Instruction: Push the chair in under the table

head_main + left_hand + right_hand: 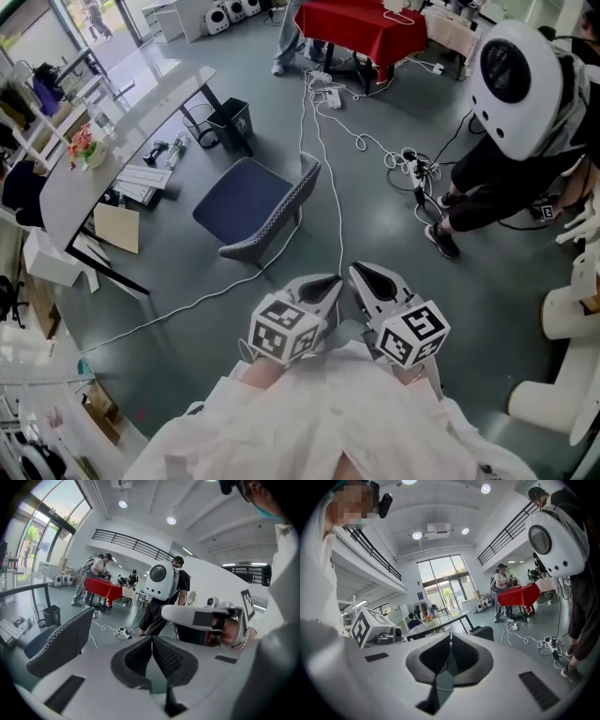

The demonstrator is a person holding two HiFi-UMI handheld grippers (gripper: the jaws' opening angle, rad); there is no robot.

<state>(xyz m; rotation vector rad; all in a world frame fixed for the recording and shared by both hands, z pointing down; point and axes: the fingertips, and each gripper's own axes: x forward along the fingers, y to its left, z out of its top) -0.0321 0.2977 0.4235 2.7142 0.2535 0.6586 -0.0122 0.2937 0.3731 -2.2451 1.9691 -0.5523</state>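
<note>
**Chair not yet reached**

The chair [251,208] stands on the floor, pulled away from the counter [141,112]. The left hand-held gripper [323,289] and right hand-held gripper [370,277] are both pressed together and empty, apart from the chair. This looks like the approach step. Next, the tips should meet the backrest and push it toward the counter.

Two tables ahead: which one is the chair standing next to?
The long white table at the left: the dark blue chair stands just off its edge. The red-covered table is much farther away, at the far end of the floor.

Bright daylight, fisheye-warped edges
</note>
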